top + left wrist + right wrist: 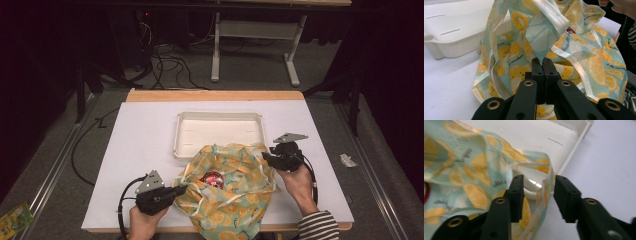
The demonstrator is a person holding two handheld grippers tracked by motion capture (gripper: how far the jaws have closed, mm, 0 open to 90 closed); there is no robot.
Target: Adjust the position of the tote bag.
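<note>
A fabric bag (pixel 235 187) printed with orange and lemon slices lies on the white table, its mouth open toward the tray. A red round object (pixel 213 177) sits inside the opening. My left gripper (pixel 181 190) is at the bag's left edge, and in the left gripper view its jaws (pixel 544 63) are shut on a fold of the bag (pixel 541 40). At the bag's right edge is my right gripper (pixel 266 158). In the right gripper view its jaws (pixel 537 188) stand apart, with the bag's hem (pixel 545 192) hanging between them and clear of both pads.
A shallow white tray (pixel 177 135) sits just behind the bag, its near rim under the fabric; it is also in the left gripper view (pixel 449 47) and the right gripper view (pixel 576 142). White tabletop (pixel 140 150) spreads around both sides. Cables and a desk frame stand beyond.
</note>
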